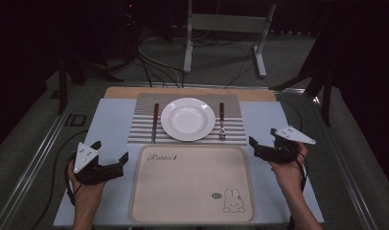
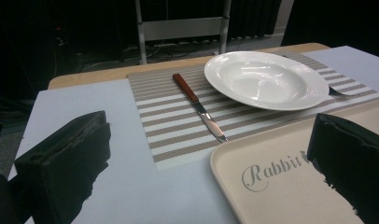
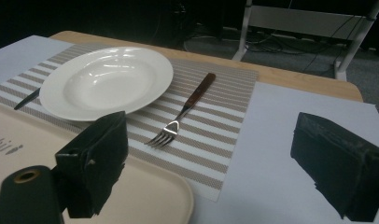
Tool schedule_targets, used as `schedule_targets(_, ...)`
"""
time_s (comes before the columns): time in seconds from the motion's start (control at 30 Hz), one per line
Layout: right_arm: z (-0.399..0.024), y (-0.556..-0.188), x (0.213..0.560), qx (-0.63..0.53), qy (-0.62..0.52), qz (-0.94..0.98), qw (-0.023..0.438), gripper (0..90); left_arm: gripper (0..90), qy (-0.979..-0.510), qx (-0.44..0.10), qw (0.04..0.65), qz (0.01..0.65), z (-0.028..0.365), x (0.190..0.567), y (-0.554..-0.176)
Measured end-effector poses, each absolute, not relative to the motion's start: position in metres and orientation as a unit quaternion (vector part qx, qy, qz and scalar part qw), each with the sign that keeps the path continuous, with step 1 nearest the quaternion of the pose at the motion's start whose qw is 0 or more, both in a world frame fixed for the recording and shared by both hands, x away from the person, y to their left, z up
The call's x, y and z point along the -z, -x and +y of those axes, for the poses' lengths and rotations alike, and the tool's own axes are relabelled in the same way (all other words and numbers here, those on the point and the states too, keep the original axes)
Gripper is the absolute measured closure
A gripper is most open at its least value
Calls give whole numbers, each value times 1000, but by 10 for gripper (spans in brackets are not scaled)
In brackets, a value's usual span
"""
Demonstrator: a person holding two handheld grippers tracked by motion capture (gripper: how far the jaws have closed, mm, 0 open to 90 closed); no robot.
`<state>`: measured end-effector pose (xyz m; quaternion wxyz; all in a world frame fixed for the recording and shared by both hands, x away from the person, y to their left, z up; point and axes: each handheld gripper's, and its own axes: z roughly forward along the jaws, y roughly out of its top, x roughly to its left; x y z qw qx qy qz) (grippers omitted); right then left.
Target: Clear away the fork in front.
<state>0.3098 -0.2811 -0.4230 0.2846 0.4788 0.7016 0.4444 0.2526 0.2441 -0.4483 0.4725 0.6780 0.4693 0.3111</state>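
Two spread hand-held grippers, left (image 1: 112,154) and right (image 1: 262,143); one plate (image 1: 188,119), knife (image 1: 155,122), fork (image 1: 222,120), tray (image 1: 191,184).

A striped placemat (image 1: 142,127) lies on a pale sheet (image 1: 111,124); beyond the table (image 1: 192,91), a white frame (image 1: 229,22) stands among cables (image 1: 156,72).

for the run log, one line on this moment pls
left gripper: open, empty | right gripper: open, empty | knife, fork flank plate | tray bare
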Motion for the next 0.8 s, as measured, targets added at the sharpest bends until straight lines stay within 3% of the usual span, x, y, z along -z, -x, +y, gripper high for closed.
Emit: schedule_targets(0.8, -279, -340, 410, -431, -490, 699, 291, 114, 0, -679, -314, 468, 470, 244, 449, -253)
